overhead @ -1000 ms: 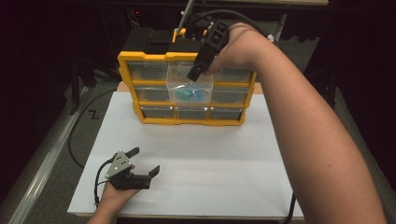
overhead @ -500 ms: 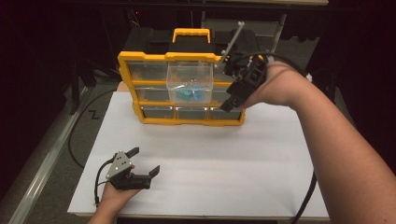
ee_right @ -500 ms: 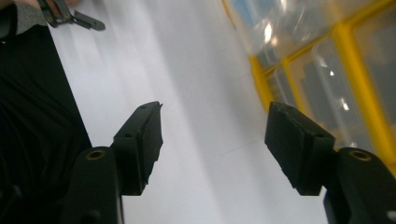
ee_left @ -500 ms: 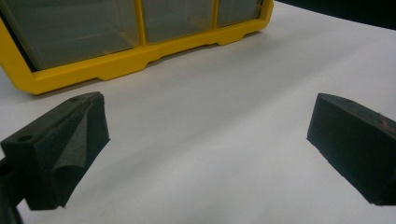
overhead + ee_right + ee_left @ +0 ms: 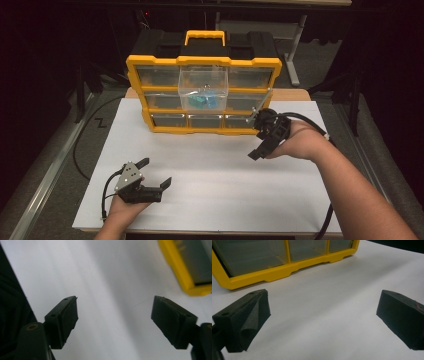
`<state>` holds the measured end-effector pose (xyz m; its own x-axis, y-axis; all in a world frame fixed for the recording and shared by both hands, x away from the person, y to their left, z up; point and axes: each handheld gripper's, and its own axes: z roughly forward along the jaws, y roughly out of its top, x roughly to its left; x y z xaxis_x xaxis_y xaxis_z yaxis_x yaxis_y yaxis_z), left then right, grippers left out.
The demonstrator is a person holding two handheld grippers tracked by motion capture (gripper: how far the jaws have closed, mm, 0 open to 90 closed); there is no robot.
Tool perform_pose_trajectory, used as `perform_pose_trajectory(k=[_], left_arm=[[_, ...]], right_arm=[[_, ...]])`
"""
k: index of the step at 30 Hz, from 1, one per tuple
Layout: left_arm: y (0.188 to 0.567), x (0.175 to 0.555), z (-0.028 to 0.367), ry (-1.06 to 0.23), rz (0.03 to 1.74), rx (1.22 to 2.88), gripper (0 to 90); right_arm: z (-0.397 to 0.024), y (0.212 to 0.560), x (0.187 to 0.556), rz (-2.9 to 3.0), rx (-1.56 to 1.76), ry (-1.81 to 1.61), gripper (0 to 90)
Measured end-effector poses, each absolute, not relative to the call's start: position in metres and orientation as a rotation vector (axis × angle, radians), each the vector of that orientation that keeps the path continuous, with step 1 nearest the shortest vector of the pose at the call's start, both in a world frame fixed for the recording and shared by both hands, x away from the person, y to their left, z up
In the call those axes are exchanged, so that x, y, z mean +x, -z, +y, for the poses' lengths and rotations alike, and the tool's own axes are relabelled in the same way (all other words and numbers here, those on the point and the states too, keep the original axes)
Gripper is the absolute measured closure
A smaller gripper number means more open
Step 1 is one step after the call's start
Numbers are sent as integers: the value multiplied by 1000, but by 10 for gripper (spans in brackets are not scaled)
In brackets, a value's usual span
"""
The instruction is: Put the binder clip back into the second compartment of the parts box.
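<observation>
1. The right gripper has come down from the yellow organiser to the white board; its jaws have just been opening, empty.
2. The clear drawer stays pulled out, holding blue pieces.
3. The left gripper stays put, spread wide, empty.

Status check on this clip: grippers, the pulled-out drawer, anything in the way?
Left gripper open, empty. Right gripper open, empty, jaws just widened. Clear drawer sticks out of yellow organizer, teal pieces inside. White board unobstructed.
</observation>
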<state>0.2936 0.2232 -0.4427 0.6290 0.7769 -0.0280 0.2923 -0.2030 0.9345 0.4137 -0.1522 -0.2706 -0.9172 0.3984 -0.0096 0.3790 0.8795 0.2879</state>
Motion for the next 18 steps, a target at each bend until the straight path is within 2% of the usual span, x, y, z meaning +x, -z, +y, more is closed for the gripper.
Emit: perform_pose_trajectory(k=[2,8,12,18], left_arm=[[443,294,223,-562,867,1777,1],[443,293,223,-560,865,1781,1],[443,294,223,-561,864,1782,1],[443,294,223,-560,867,1784,1]], right_arm=[[-157,291,413,2977,650,-414,176],[-167,341,411,3017,705,-369,138],[-172,377,406,2991,763,-290,1],[-182,402,398,2932,828,-325,1]])
